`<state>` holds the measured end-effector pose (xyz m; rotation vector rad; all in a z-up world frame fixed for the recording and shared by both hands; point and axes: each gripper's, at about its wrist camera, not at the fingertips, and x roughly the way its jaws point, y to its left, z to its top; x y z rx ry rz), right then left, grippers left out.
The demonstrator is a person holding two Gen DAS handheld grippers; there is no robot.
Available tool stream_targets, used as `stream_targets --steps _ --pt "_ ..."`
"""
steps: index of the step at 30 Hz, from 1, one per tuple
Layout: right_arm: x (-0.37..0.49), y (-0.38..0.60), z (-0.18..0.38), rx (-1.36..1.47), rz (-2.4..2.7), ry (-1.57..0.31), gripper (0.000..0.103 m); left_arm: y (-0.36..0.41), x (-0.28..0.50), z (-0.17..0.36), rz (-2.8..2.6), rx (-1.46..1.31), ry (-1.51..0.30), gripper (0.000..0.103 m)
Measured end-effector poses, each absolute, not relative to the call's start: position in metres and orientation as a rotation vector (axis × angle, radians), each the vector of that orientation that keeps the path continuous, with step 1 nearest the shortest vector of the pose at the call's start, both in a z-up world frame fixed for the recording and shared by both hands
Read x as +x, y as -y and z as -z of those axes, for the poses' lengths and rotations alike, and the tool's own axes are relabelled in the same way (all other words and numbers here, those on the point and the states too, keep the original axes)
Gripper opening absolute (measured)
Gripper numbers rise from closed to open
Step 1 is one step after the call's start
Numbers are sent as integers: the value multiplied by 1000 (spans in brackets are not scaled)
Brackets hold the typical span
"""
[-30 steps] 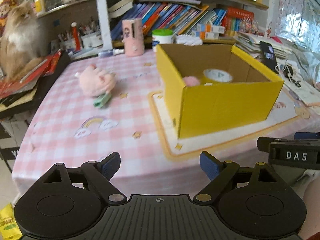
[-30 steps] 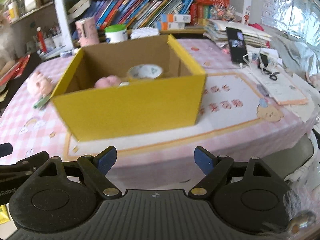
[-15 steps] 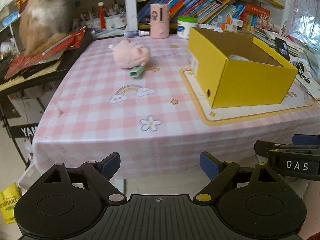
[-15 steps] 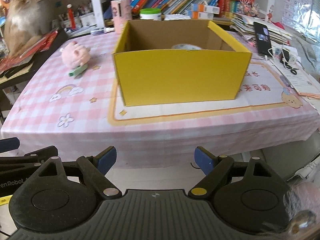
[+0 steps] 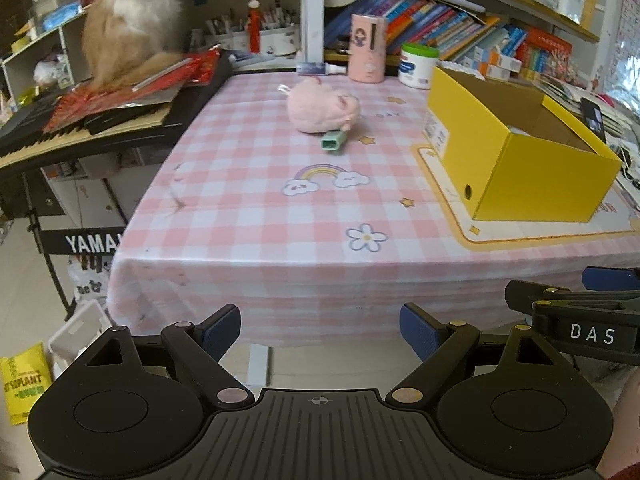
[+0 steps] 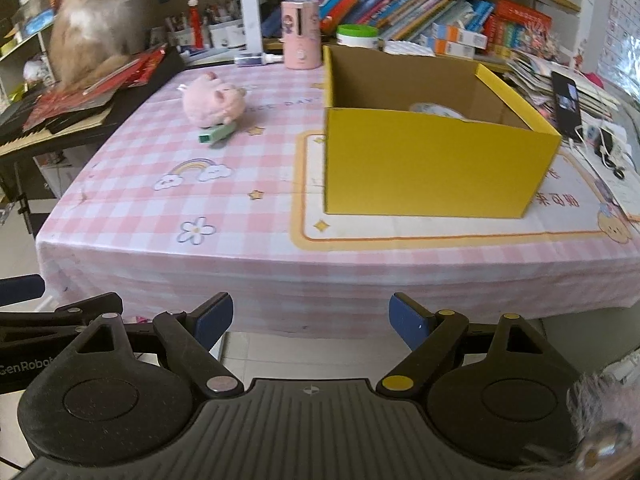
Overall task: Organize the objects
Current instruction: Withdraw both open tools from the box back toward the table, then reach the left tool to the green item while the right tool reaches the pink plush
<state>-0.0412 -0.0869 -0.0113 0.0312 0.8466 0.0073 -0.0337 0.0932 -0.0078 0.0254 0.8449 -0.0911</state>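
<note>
We are looking at a pink plush toy (image 5: 323, 111) that is lying on the far left part of the tabletop (image 5: 256, 216), with a small green object (image 5: 333, 141) touching its near side. To the right of them, well apart, a yellow box (image 5: 532, 176) is standing open on a printed mat (image 5: 520, 230).

The right wrist view is looking into the box (image 6: 432, 168) more than the other view, and there we are seeing the rim of a roll of tape (image 6: 436, 111) above the front wall. From the left wrist view the inside is mostly hidden, and we cannot tell what is lying there.

The left wrist view is showing us a keyboard (image 5: 80, 120) beside the tabletop, with a fluffy cat (image 5: 128, 20) sitting on red papers on top of it. In the right wrist view a phone (image 6: 566, 102) is leaning at the far right.

We are holding both grippers off the near edge of the tabletop, over the floor. The left gripper (image 5: 320, 326) is keeping its jaws wide apart with nothing between them, and the right gripper (image 6: 311, 318) is doing the same. Each view is catching the other gripper at its side edge.
</note>
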Motion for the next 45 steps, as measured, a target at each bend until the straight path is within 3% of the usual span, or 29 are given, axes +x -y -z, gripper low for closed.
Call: stream_targets --steps 16,25,31,45 --pt "-28 48 2 -28 -78 -801 84 -120 -26 3 53 -5 -815 89" --pt "-5 48 11 -23 -129 -815 72 -116 -5 15 61 -33 -857 89" --pt "27 55 8 9 -152 -784 64 -107 28 10 60 -39 -811 89" --pt "135 76 -16 39 -224 -703 64 -90 114 15 26 -91 -800 88"
